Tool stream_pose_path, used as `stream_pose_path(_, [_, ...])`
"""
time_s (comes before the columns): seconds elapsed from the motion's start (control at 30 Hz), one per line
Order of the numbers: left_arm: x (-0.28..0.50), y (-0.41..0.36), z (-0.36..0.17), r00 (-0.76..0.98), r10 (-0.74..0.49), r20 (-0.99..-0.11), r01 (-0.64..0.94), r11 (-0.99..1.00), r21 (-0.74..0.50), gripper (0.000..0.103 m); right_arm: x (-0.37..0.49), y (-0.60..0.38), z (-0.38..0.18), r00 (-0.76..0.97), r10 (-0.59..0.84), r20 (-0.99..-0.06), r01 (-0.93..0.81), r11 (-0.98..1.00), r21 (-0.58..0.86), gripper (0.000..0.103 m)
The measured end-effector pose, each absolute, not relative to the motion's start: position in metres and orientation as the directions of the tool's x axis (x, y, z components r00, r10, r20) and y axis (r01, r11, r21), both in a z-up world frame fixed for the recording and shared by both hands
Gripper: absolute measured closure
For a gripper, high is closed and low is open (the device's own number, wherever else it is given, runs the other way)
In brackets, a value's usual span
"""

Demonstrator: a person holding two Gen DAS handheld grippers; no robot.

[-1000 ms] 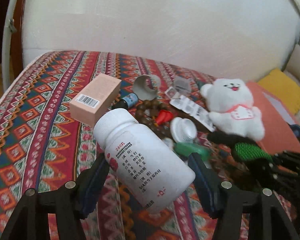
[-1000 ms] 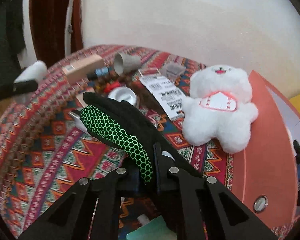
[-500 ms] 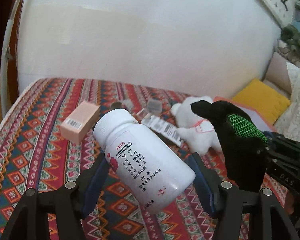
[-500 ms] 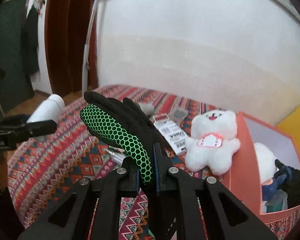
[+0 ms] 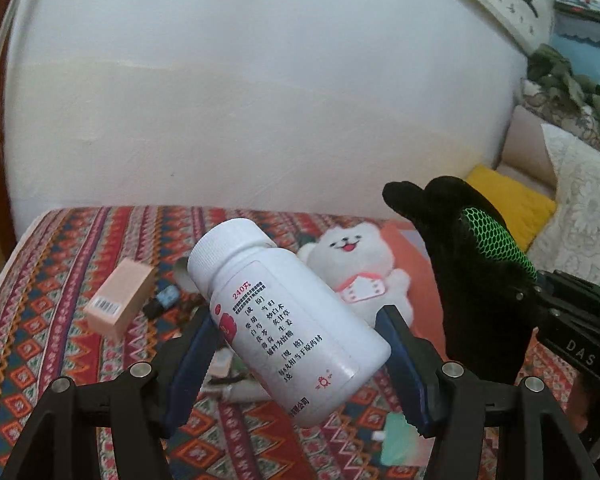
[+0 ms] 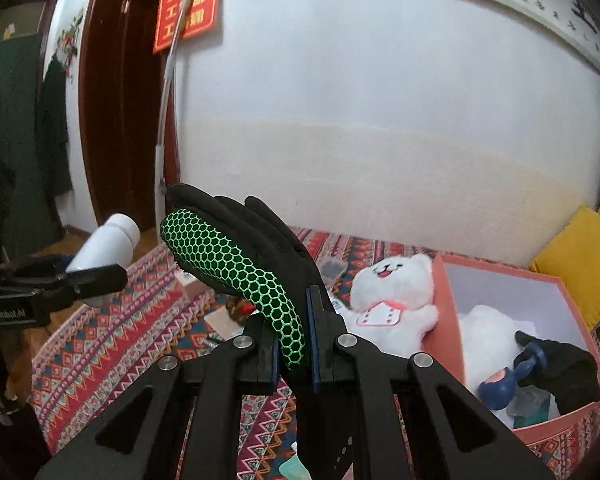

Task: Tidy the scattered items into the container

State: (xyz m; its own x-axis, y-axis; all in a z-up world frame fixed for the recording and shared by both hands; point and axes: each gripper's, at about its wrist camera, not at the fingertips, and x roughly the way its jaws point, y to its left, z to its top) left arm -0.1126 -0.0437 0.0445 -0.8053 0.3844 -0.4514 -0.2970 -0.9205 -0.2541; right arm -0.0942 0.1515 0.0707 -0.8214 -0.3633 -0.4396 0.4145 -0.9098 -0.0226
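Halfway-ish: left gripper (image 5: 296, 364) clamped on white pill bottle (image 5: 284, 320), right gripper (image 6: 294, 344) pinching black glove (image 6: 244, 264). Pink box (image 6: 556, 428) off right already part-filled; plush bear (image 6: 392, 300), pink carton (image 5: 120, 304) below left.

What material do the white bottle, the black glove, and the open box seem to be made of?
White bottle: probably smooth plastic, slightly glossy, with a ribbed cap and printed label.
Black glove: soft knit fabric, matte, with a green honeycomb patch that looks rubbery.
Open box: likely cardboard, matte salmon outside, pale inside, with thin flat walls.

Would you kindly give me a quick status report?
Left claw shut on white bottle. Right claw shut on black glove. Pink box open, path clear.
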Motion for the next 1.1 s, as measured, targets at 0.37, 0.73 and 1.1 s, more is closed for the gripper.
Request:
stream_pose_path(0.37, [-0.155, 0.066, 0.095, -0.760, 0.491, -0.427, -0.470, -0.868, -0.162, 0.035, -0.084, 0.221, 0.111, -0.899, -0.283, -0.335, 0.292, -0.956, 0.026, 0.092])
stream_pose_path(0.73, [-0.228, 0.254, 0.096, -0.607, 0.613, -0.506, -0.671, -0.736, -0.087, 0.034, -0.110, 0.377, 0.137, -0.962, 0.092, -0.258, -0.119, -0.989, 0.091, 0.092])
stream_pose_path(1.1, [-0.255, 0.279, 0.077, -0.609, 0.532, -0.588, -0.620, -0.782, -0.064, 0.017, -0.206, 0.438, 0.067, -0.879, 0.134, -0.457, -0.223, -0.964, 0.145, 0.024])
